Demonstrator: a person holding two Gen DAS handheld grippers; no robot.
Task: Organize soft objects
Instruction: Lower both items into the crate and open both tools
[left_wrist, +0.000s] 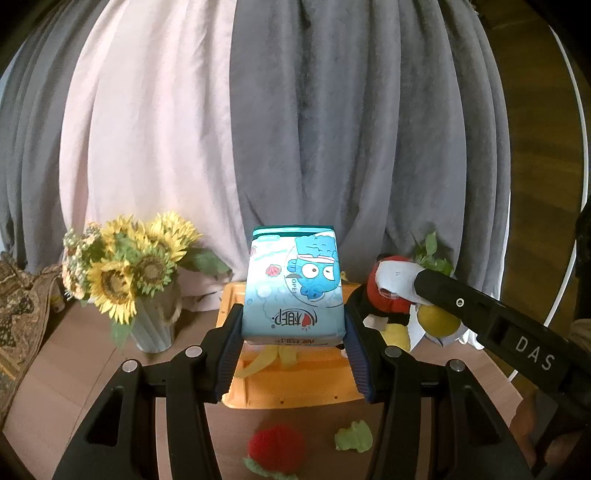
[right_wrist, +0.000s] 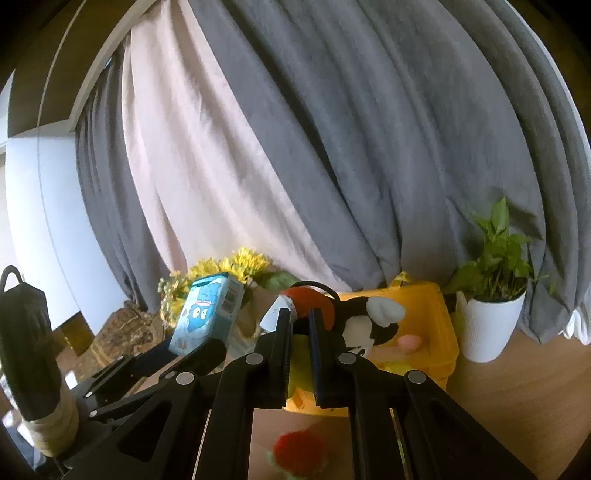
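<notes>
Above one yellow bin (left_wrist: 295, 398), one tissue pack (left_wrist: 293, 288), one plush toy (right_wrist: 364, 325)

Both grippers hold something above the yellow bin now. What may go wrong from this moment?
1. The left gripper pinches only the lower end of the tissue pack; the soft pack may tilt or slip out.
2. The right gripper holds the mouse plush toy by a thin part, so it may swing and miss the yellow bin.
3. Both loads hang close together and may collide.
</notes>
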